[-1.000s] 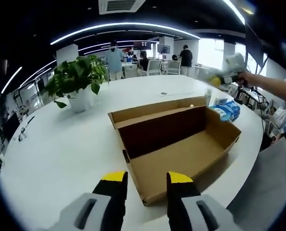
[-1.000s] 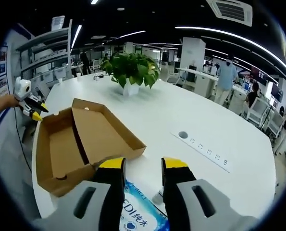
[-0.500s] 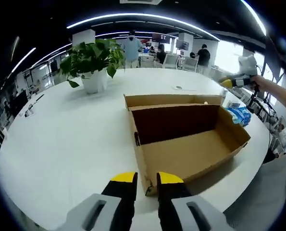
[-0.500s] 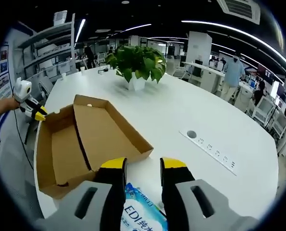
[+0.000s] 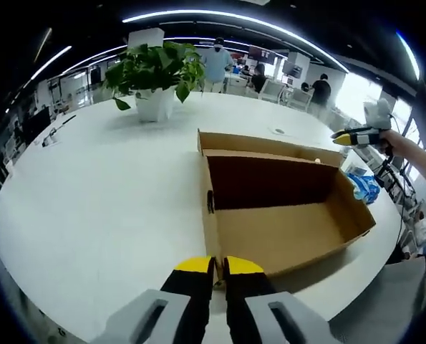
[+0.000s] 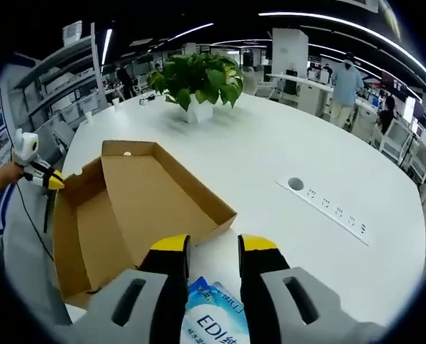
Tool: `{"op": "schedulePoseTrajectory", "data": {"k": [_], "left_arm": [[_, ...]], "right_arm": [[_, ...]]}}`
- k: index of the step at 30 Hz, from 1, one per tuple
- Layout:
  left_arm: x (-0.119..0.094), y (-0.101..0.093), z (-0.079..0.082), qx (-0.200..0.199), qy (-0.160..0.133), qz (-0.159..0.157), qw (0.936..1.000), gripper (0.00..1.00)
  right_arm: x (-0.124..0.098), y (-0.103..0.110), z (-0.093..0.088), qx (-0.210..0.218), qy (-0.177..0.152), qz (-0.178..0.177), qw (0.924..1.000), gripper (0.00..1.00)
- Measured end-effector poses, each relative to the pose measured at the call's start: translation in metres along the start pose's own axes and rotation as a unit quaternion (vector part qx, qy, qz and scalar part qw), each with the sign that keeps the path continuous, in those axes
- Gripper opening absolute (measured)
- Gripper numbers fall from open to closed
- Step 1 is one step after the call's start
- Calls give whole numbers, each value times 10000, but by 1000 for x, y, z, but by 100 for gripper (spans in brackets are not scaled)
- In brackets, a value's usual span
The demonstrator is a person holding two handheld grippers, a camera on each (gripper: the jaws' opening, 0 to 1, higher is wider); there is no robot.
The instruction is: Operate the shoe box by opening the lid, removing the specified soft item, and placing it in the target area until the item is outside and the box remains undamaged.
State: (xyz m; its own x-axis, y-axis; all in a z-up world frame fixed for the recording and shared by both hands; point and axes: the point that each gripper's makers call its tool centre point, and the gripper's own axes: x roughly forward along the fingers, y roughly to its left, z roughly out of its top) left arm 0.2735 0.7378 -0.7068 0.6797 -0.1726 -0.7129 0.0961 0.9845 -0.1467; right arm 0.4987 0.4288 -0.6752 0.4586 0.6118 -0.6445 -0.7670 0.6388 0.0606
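The right gripper [image 6: 214, 252] hangs open over a wipes pack [image 6: 211, 320] beside the open shoe box [image 6: 137, 208].

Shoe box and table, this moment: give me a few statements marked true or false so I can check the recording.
1. The cardboard shoe box is open and holds nothing. True.
2. The blue wipes pack lies inside the box. False: it lies on the white table outside the box, between the right gripper's parted jaws.
3. The left gripper's jaws stand wide apart. False: they are nearly together at the box's near corner.
4. A potted plant stands on the table beyond the box. True.
5. The box stands on the floor. False: it rests on the table.
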Motion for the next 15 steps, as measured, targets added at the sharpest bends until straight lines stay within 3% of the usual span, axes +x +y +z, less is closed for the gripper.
{"op": "schedulePoseTrajectory", "data": {"k": [15], "left_arm": [[1,2,-1,11,188,90,9998,4]], "right_arm": [[36,3,-9,756,391,47,9964,22]]}}
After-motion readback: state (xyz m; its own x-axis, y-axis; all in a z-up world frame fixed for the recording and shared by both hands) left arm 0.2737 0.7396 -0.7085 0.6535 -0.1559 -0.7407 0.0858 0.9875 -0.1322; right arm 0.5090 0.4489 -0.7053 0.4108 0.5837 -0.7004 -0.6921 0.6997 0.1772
